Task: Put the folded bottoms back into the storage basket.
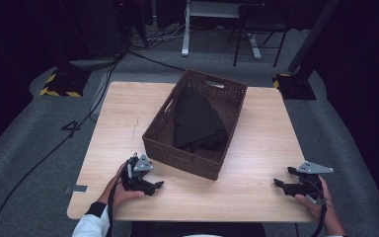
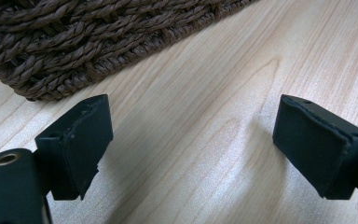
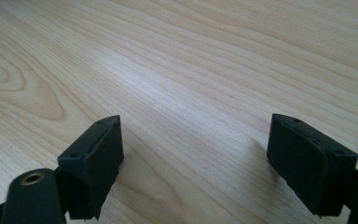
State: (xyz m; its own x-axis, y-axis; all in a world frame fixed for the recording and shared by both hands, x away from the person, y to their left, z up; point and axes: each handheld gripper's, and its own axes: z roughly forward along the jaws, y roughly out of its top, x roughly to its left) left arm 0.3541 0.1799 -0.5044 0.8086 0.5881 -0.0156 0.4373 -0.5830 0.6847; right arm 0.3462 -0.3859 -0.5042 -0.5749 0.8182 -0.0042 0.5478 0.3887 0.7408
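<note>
The wicker basket (image 1: 197, 143) blocks mid-table; bare table (image 1: 256, 192) lies open on all sides of it.

Wicker basket (image 1: 197, 159) — dark cloth (image 1: 197, 121) inside

A black left claw (image 1: 154, 186) and a black right claw (image 1: 280, 184) are seen in the high view, each topped by a grey three-cornered plate dotted with small dark holes. A black cable is seen trailing back from each along the forearm. A white sleeve (image 1: 92, 225) with a dark cuff is worn on the left arm. In the left claw view, the left claw (image 2: 192, 144) is shown with two matt black blocky jaws faced with rubbery pads; a brass-coloured ringed hole is set in the rounded black body at lower left. The right claw (image 3: 196, 163) is built alike, with small screw recesses along the pad edges.
</note>
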